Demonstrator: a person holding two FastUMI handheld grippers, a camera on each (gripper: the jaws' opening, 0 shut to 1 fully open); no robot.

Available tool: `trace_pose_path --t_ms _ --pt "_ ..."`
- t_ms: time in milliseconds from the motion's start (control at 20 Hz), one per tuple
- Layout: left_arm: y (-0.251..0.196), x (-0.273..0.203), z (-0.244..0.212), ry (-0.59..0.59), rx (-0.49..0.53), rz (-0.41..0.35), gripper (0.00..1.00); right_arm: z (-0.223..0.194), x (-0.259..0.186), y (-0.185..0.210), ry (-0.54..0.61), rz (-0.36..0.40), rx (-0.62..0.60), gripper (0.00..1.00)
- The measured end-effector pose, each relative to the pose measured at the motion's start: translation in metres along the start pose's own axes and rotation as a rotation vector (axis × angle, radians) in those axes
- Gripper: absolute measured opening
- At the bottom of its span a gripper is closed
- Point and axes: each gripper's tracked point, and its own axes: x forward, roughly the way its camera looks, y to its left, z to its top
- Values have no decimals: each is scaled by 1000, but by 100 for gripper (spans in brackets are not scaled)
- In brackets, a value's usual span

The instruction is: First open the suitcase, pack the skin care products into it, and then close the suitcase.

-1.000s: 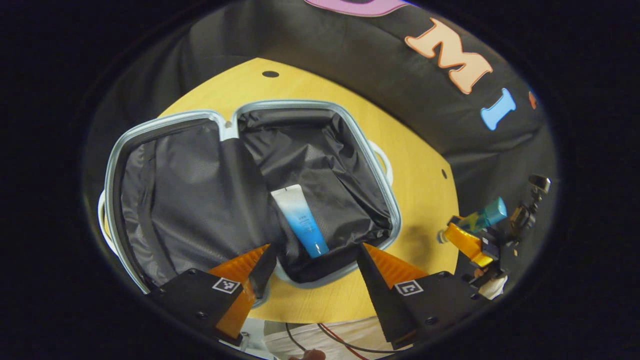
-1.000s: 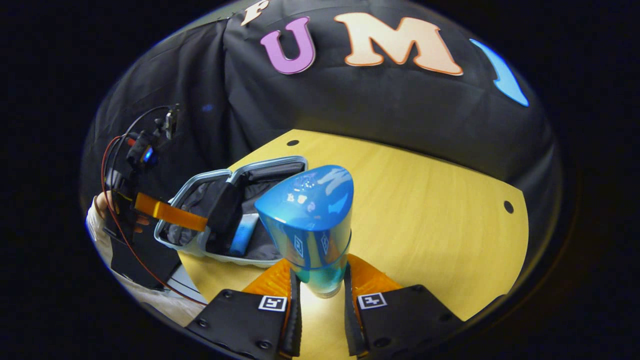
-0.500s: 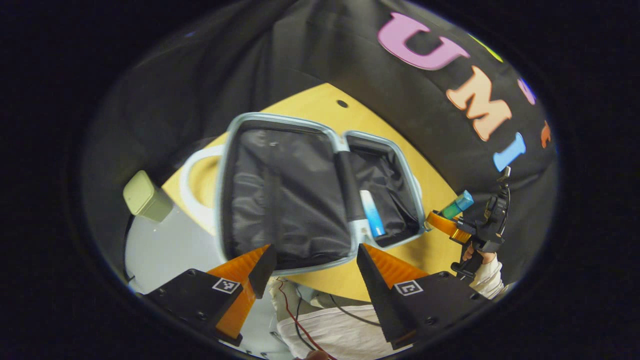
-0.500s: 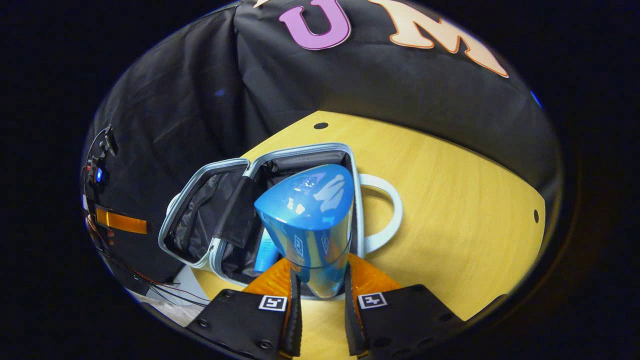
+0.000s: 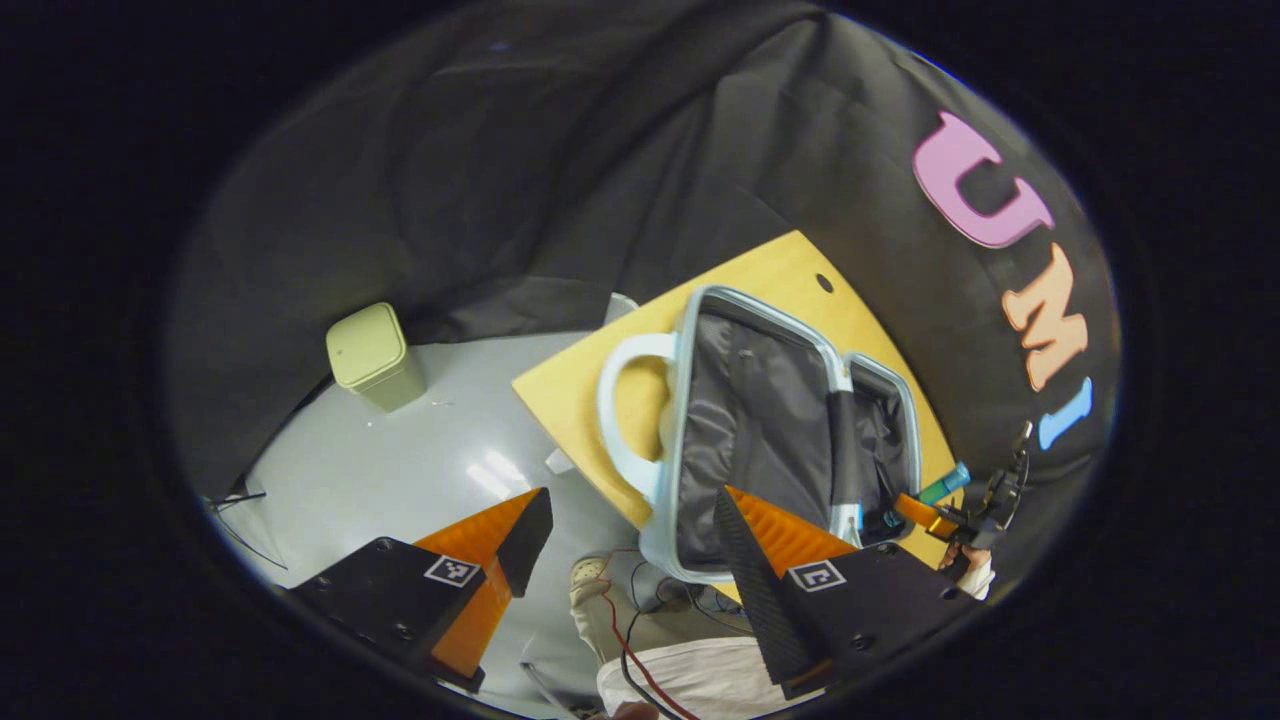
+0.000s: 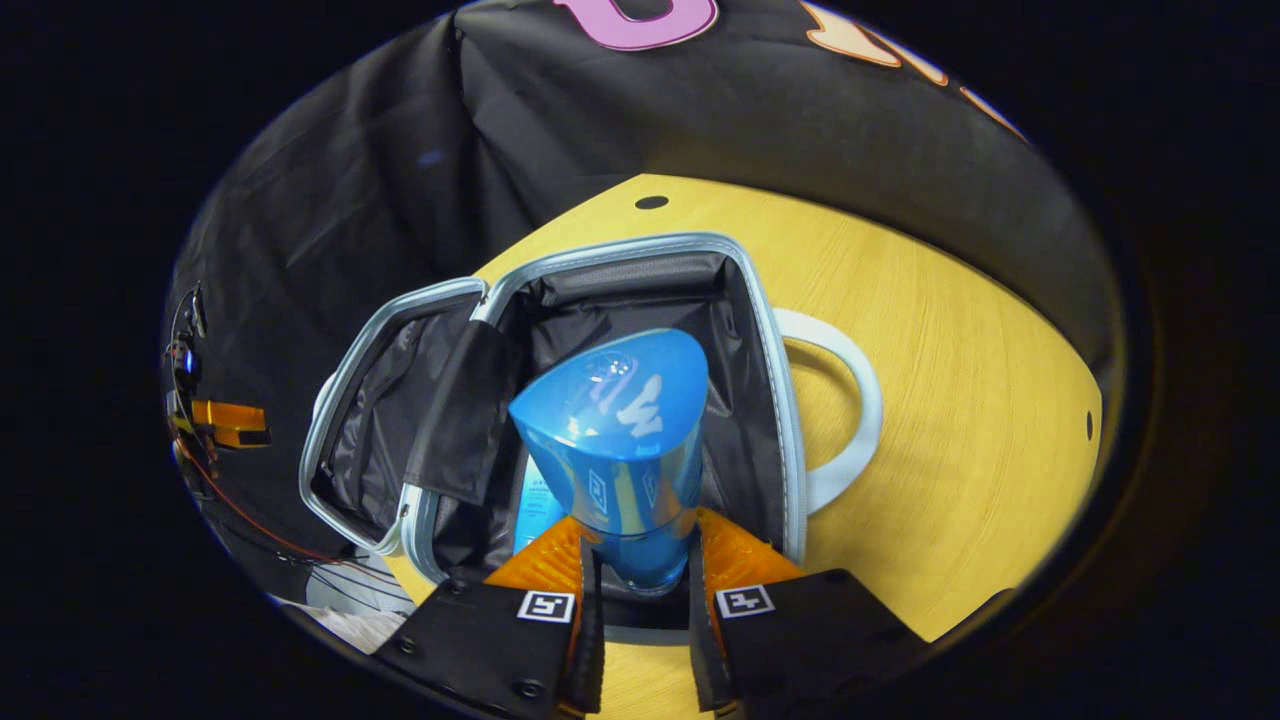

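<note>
Compared with 1 s ago, the left gripper (image 5: 625,520) has been swung away from the suitcase (image 5: 760,440): its fingers are spread wide with nothing between them, and the grey floor (image 5: 400,470) and a pale green bin (image 5: 373,357) are now seen ahead of it. The right gripper (image 6: 640,575) has been carried from beside the suitcase to above its right-hand compartment, and its fingers are pressed on the lower end of the blue bottle (image 6: 620,450), which is held upright. In the right gripper view, a blue-and-white tube (image 6: 540,505) is seen lying in that same compartment, just behind the bottle. In the left gripper view, the suitcase lies open on the yellow table (image 5: 570,385), its white handle (image 5: 625,410) at the near side.
</note>
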Motion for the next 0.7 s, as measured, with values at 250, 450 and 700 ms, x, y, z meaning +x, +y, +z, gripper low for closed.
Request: trace_pose_path --t_ms 250,450,700 --pt "8 26 23 34 -26 17 95 -23 19 2 88 -38 0 37" --pt "8 41 54 50 -54 1 96 -33 26 4 112 -53 10 39" --pt "11 60 51 73 -83 -14 95 -14 20 12 49 -30 71 68"
